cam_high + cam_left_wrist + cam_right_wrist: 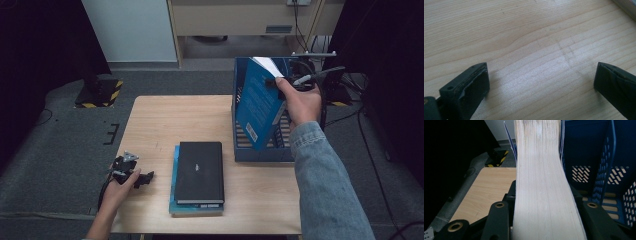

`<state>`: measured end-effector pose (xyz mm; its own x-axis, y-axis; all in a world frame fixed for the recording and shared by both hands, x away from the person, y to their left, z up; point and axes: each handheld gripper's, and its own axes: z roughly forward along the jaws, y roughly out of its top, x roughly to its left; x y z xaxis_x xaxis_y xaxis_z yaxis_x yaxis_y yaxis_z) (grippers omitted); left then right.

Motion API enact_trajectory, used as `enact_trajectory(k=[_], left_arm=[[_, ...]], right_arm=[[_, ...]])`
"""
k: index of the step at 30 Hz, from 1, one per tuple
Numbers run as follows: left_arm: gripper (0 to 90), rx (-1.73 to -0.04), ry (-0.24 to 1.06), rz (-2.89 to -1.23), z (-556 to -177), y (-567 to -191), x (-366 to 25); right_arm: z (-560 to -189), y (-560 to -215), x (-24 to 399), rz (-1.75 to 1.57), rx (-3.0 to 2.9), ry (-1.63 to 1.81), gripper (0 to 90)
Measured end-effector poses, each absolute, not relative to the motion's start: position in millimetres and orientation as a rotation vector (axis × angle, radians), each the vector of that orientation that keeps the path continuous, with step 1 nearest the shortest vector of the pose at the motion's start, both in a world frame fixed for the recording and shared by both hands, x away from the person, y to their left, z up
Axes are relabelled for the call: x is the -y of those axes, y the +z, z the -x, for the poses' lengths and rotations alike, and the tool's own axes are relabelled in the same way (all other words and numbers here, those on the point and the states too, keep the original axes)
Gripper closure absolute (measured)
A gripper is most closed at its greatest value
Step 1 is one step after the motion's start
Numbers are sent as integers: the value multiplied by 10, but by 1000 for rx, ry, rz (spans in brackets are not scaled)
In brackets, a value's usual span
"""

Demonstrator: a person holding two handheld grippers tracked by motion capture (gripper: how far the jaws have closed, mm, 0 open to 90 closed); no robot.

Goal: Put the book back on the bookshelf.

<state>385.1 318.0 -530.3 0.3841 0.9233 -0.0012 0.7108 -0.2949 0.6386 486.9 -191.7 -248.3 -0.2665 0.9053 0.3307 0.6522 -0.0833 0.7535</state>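
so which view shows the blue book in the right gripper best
The high view: the blue book shows its whole cover, tilted in the blue file holder, clamped by the right gripper. The right gripper view gives just its page edges.

Pale wood-grain table point(200, 120), smooth and matt. Perforated blue plastic file box point(260, 152); glossy blue book point(260, 107) cover, cream paper page edges. Matt black notebook point(200, 172).

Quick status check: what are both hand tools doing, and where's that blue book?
Right tool clamped on blue book, tilted over blue file rack. Left tool open, resting on table. Nothing blocking.
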Motion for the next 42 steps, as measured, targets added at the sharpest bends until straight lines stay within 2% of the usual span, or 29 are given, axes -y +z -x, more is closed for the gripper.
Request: enact_trajectory(k=[24,42], left_arm=[[0,-1389,507,-2088,-3854,-5310,-3187],[0,-1386,512,-2084,-3855,-5314,-3188]], right_arm=[[-5085,-2681,1724,-1714,-1811,1282,586],[-5165,-2978,1651,-1714,-1792,1275,583]])
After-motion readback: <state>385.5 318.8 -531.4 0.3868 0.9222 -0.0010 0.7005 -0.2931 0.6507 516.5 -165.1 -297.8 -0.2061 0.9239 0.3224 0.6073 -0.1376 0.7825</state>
